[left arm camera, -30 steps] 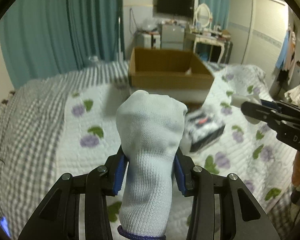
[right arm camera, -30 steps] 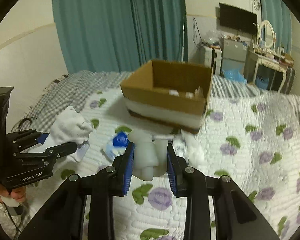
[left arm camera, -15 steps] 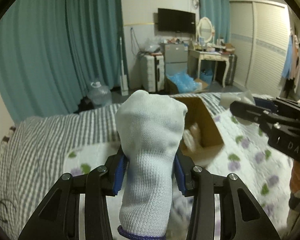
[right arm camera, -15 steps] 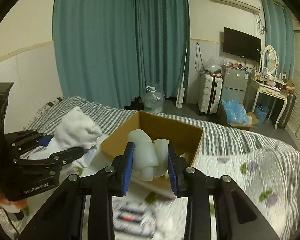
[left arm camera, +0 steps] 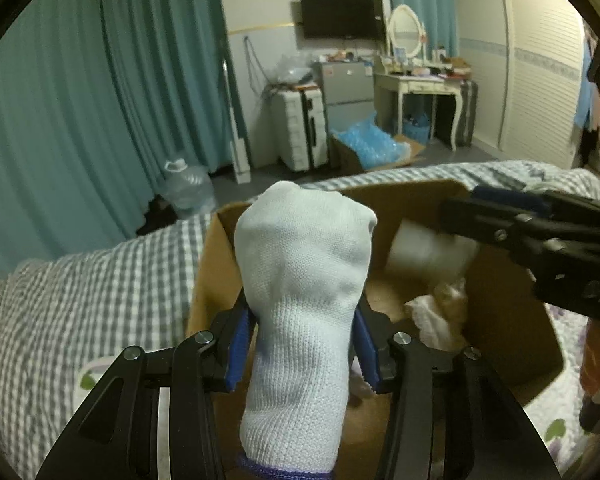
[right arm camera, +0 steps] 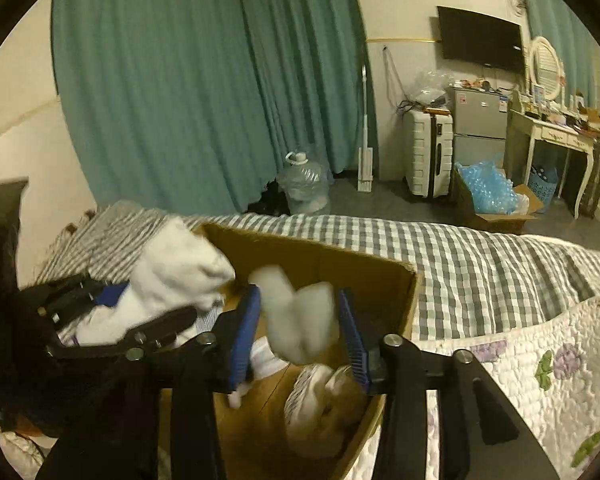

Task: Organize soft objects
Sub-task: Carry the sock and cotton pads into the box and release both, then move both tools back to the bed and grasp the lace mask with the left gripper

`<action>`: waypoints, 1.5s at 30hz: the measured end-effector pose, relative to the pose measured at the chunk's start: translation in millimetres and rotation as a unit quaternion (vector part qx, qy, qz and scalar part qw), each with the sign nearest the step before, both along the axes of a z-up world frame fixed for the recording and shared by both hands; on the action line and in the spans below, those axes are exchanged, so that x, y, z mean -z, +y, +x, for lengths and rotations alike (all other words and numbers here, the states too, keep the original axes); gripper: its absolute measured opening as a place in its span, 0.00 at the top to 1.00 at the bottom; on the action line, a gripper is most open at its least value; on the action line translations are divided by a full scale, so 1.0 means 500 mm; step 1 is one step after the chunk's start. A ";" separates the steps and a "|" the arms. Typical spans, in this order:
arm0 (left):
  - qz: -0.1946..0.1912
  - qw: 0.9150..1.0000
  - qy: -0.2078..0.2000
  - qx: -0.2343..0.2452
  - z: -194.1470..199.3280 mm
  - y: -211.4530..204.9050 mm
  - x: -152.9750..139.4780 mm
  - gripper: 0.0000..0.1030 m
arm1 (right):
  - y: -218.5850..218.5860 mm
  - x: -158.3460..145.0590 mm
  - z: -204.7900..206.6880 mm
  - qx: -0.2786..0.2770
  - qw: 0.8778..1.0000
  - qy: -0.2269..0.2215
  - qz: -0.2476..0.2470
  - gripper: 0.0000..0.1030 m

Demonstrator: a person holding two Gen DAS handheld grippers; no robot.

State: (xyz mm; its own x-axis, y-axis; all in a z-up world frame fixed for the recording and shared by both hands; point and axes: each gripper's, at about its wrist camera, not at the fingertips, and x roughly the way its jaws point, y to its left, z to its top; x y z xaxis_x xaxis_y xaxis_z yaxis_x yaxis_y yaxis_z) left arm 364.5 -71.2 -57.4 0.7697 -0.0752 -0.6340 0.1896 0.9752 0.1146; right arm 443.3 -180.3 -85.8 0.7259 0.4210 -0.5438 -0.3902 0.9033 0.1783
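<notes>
A white knit glove (left arm camera: 304, 264) with a blue cuff stands upright between the blue pads of my left gripper (left arm camera: 304, 316). The jaws are opening while the pads still touch the glove. It hangs over the near left corner of the open cardboard box (left arm camera: 512, 344) on the bed. My right gripper (right arm camera: 300, 320) is over the same box, its jaws opening. A blurred white foam piece (right arm camera: 296, 316) sits loose between its pads and is slipping down. In the left wrist view the right gripper (left arm camera: 460, 208) reaches in from the right above the foam piece (left arm camera: 424, 248).
A white and tan soft item (right arm camera: 324, 396) lies in the box. The box rests on a grey checked blanket (right arm camera: 480, 264) beside a floral quilt (right arm camera: 540, 364). Beyond the bed are a water jug (right arm camera: 304, 188), a suitcase (right arm camera: 428, 152) and a floor box of blue plastic (right arm camera: 488, 192).
Both grippers have travelled over the bed to above the box. The right jaws have spread and the foam piece has come loose. The left jaws are slightly wider around the glove.
</notes>
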 end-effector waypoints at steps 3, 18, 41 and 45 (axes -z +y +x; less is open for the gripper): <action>0.000 1.000 -0.002 -0.003 0.005 -0.001 0.017 0.33 | -0.021 0.005 -0.001 0.018 0.999 -0.011 0.024 0.23; -0.007 0.994 -0.101 -0.030 -0.269 0.050 -0.208 0.14 | -0.045 -0.209 -0.308 0.069 0.992 -0.097 -0.047 0.01; -0.038 0.994 -0.019 -0.103 -0.506 0.029 0.013 0.12 | -0.043 0.029 -0.541 0.027 0.996 -0.010 -0.079 0.01; -0.034 0.994 0.025 -0.096 -0.487 0.007 0.092 0.12 | -0.058 0.099 -0.510 0.037 0.995 0.025 -0.088 0.01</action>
State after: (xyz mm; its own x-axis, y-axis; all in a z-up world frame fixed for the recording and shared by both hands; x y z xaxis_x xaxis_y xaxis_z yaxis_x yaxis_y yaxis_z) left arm 120.9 -67.6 -103.6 0.7420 0.0270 -0.6698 0.0025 0.9991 0.0431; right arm 188.2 -209.6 -135.2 0.7214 0.2635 -0.6404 -0.3168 0.9479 0.0332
